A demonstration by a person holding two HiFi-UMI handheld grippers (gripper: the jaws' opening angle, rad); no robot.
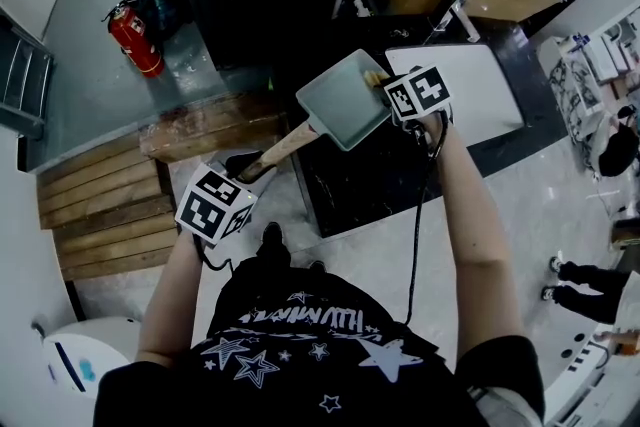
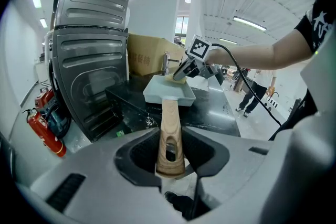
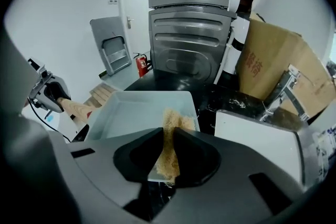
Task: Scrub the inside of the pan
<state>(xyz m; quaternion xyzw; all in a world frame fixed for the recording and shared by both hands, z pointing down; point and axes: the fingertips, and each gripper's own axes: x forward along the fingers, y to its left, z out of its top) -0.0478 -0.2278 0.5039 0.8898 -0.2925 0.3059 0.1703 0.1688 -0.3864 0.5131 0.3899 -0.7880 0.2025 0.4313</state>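
— Nearest the lens?
— Black star-print shirt (image 1: pixel 300 355), low in the head view, with two bare forearms reaching out from it.

— And the tools?
— Left gripper (image 2: pixel 170 157) clamped on the end of the wooden handle (image 2: pixel 170 128), jaws drawn part-way in and pressing both sides. Right gripper (image 3: pixel 168 157) pinching a tan scrub pad (image 3: pixel 172 126), the pad inside the pan, by the wall farthest from the handle.

— Whereabouts of the pan?
— Square grey pan (image 1: pixel 340 103), out over the near-left edge of the black counter (image 1: pixel 370 180). Resting or lifted, hard to tell.

— Anything around, or in the way?
— Beyond the pan, a tall ribbed metal cabinet (image 3: pixel 189 18). Right of that, a cardboard box (image 3: pixel 268 65). On the counter just beside the right gripper, a white slab (image 1: pixel 475 90). Left of the counter, wooden planks (image 1: pixel 100 205) on the floor. Black cable (image 1: pixel 415 235) trailing from the right gripper along the forearm. In the head view, that gripper's marker cube covering the pan's right corner. In the right gripper view, jaw housing hiding the pad's lower part.

— Counts?
— One pan, one pad, two grippers. Two red fire extinguishers (image 1: pixel 135 40) by the cabinet. One box, one slab, one folded stepladder (image 3: pixel 113 47) against the wall. Off right, another person's legs (image 1: pixel 590 300).
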